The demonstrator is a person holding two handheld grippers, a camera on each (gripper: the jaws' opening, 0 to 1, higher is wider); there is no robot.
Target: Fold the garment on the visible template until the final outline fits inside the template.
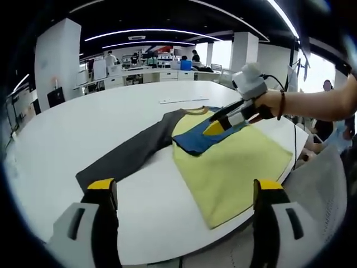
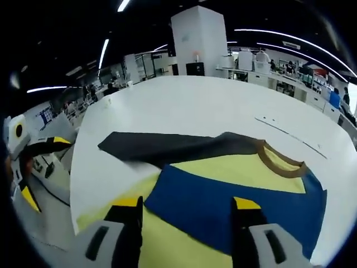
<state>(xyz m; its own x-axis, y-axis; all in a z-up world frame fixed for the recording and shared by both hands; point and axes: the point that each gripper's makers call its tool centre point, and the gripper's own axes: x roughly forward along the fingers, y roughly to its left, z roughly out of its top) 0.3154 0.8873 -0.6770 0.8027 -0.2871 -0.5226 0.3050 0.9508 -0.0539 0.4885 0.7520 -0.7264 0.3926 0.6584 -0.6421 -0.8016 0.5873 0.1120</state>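
Mid-fold: one sleeve in, one out.

Shirt [image 1: 234,162] lies at table [image 1: 83,128] near edge; blue sleeve [image 2: 234,206] folded over yellow body, grey sleeve [image 1: 128,153] out flat. R gripper [image 2: 187,209] over blue, jaws wide, empty; L gripper [image 1: 184,192] wide, held back. Next, prob: pinch grey cuff, fold inward. White round table, open-plan office w/ desks behind.
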